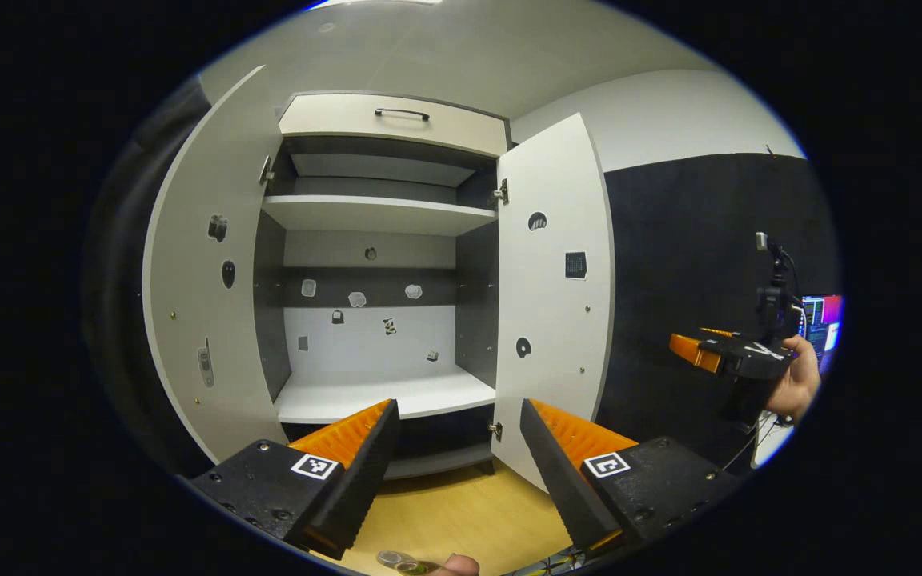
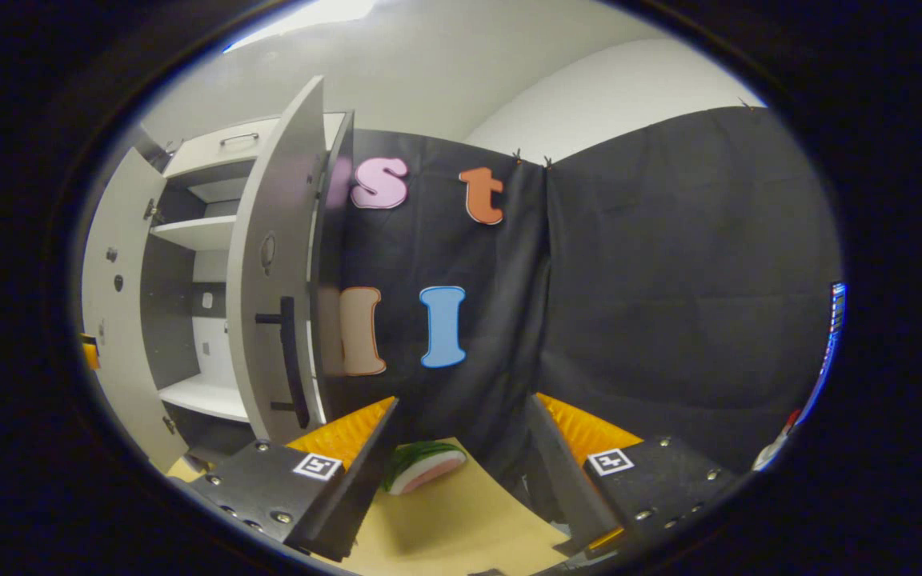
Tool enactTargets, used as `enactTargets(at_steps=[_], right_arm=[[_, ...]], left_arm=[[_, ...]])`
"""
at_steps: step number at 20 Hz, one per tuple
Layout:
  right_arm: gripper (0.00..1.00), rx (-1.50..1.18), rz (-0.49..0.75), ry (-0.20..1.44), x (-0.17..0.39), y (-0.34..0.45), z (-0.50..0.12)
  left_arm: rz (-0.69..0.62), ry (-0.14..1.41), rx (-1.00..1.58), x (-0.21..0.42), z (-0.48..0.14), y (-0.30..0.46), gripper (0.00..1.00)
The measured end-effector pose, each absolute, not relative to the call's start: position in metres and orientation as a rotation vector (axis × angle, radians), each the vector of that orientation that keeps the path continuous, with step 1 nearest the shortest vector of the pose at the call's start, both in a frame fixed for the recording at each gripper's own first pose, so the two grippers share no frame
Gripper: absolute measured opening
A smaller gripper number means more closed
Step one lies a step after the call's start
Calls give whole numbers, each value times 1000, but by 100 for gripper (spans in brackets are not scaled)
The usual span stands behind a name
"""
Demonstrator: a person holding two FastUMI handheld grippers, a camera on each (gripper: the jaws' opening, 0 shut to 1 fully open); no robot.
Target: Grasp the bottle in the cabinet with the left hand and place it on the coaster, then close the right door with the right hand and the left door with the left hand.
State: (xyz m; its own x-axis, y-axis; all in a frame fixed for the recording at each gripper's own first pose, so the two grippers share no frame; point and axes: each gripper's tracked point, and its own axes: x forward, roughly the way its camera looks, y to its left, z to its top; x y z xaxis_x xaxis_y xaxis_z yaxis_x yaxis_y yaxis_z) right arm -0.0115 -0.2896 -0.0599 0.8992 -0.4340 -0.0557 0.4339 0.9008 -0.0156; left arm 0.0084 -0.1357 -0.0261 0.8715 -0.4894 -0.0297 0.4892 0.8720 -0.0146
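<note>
**Grippers.** The left gripper is released, its jaws spread wide with nothing between them. It faces the cabinet square on. The right gripper is likewise released and empty. In the left gripper view it hangs at 3 o'clock, held by a hand, well apart from the cabinet.

**Cabinet.** Both doors stand open, the left door at 9 o'clock and the right door just right of centre. The right door's dark handle sits at 9 o'clock in the right gripper view.

**Bottle.** Its position cannot be confirmed. The lower shelf and the upper shelf look bare, and the marks on the back wall look like flat stickers. A small clear rounded object lies at 6 o'clock, touching a fingertip. It may be the bottle's top, but too little of it is visible to tell.

**Coaster.** The melon-slice coaster lies on the wooden table between the right gripper's fingers, and nothing stands on it.

**Handling, as a judgement.**
- If that clear object is the bottle, it is probably light, smooth-walled plastic.
- It would likely be slippery against the ribbed pads and could buckle if squeezed hard.
- The best hold is at mid-body, below the shoulder, with moderate pressure and the bottle kept upright.
</note>
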Motion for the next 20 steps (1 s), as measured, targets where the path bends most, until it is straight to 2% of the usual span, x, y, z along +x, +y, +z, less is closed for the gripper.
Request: enactTargets(at_steps=[3, 4, 20], right_arm=[[94, -43, -408, 71, -1, -278, -64], [96, -54, -392, 74, 3, -272, -65], [96, -79, -145, 154, 42, -171, -104]], left_arm=[[-513, 44, 0, 10, -32, -136, 96], [-509, 48, 1, 11, -33, -135, 96], [-463, 64, -27, 12, -42, -100, 96]])
